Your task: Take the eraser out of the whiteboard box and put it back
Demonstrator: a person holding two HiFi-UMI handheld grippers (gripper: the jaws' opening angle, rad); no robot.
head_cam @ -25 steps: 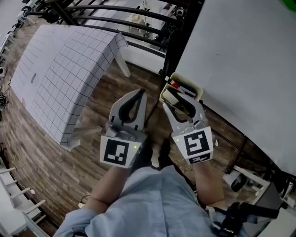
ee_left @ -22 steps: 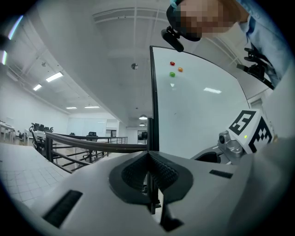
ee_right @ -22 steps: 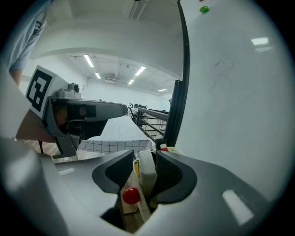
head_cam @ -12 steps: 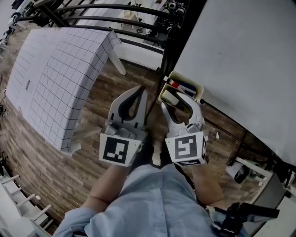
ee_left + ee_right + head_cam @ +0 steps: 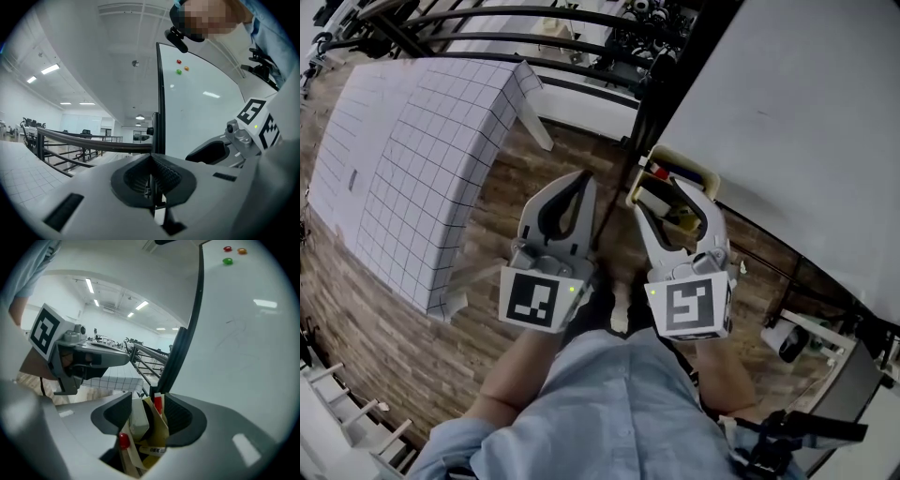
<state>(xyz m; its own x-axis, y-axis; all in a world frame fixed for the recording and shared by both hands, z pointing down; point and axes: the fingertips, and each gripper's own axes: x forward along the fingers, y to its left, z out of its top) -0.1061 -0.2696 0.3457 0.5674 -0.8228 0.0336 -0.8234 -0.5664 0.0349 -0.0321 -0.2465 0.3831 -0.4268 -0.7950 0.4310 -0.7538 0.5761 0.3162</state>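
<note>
A cream whiteboard box (image 5: 698, 178) hangs at the lower corner of the whiteboard (image 5: 787, 112). My right gripper (image 5: 663, 194) reaches into it, its jaws opening. In the right gripper view a whitish eraser (image 5: 137, 418) stands in the box (image 5: 160, 426) between the right gripper's (image 5: 148, 394) pads, close to the left pad, with no pad pressing on it. Red-capped markers (image 5: 123, 440) lie beside it. My left gripper (image 5: 586, 180) hangs left of the box, shut and empty; in the left gripper view the left gripper (image 5: 151, 158) shows its pads together.
The board's black frame post (image 5: 661, 84) runs down just left of the box. A table under a grid-patterned cloth (image 5: 412, 141) stands at the left, with black rails (image 5: 534, 19) behind it. Coloured magnets (image 5: 228, 261) sit high on the board. Wooden floor lies below.
The right gripper's jaws have spread wider over the box and its marker cube has rolled a little. The left gripper has barely shifted.
</note>
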